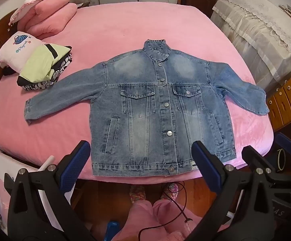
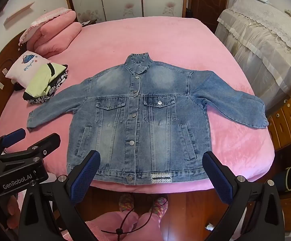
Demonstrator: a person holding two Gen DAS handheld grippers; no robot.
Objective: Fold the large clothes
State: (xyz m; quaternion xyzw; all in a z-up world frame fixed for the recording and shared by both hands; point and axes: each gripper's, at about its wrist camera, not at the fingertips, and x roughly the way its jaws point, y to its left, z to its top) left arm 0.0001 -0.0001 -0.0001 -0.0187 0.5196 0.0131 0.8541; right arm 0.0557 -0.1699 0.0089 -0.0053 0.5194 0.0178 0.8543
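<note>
On the pink bed point(image 1: 125, 30), the denim jacket point(image 1: 161, 108) is lying flat, buttoned, collar toward 12 o'clock, sleeves spreading toward 9 and 3. We are holding the left gripper point(image 1: 140, 164) and right gripper point(image 2: 151, 172) above its hem at 6 o'clock, jaws gaping wide, gripping nothing. Folded clothes point(image 1: 45, 68) are sitting at 10 o'clock.

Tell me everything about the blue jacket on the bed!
The jacket is faded blue denim with metal snap buttons, two flap chest pockets and two slanted side pockets. It lies flat, front up and buttoned shut, on the pink bed, collar pointing away, sleeves spread to both sides. Its hem, bearing a small patterned patch, sits at the near edge. Nothing else touches it.
</note>
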